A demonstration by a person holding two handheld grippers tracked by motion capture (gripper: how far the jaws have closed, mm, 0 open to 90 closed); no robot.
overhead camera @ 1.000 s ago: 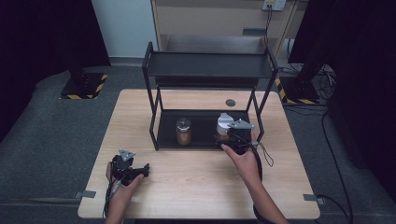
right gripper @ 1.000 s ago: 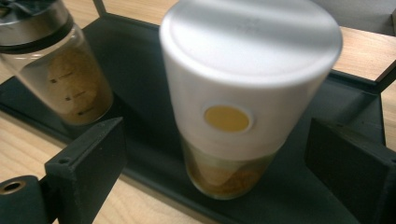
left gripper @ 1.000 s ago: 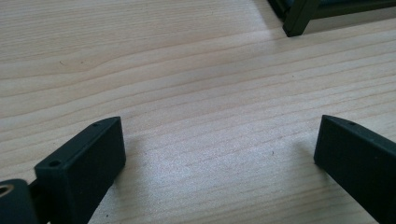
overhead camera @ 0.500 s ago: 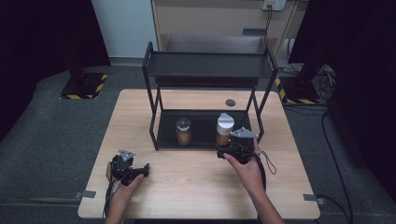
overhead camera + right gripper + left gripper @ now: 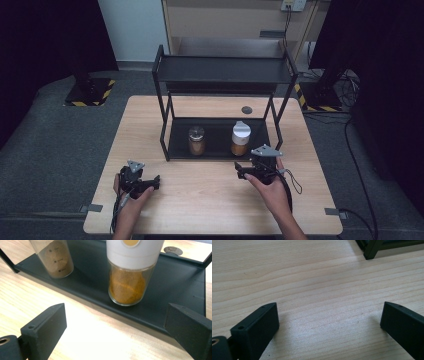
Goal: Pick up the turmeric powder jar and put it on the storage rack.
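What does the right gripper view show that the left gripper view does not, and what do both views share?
Right gripper view: two spice jars standing on the rack's bottom shelf, a white-capped jar of orange powder and a second jar of brown powder. Left gripper view: bare table and one rack foot. Both share the wooden table, part of the black rack, and that gripper's own black fingers spread wide apart, holding nothing.

Black rack (image 5: 225, 75), pale wood-grain table (image 5: 210, 195), white-capped jar (image 5: 128, 272) of orange powder, brown-filled jar (image 5: 56, 257).
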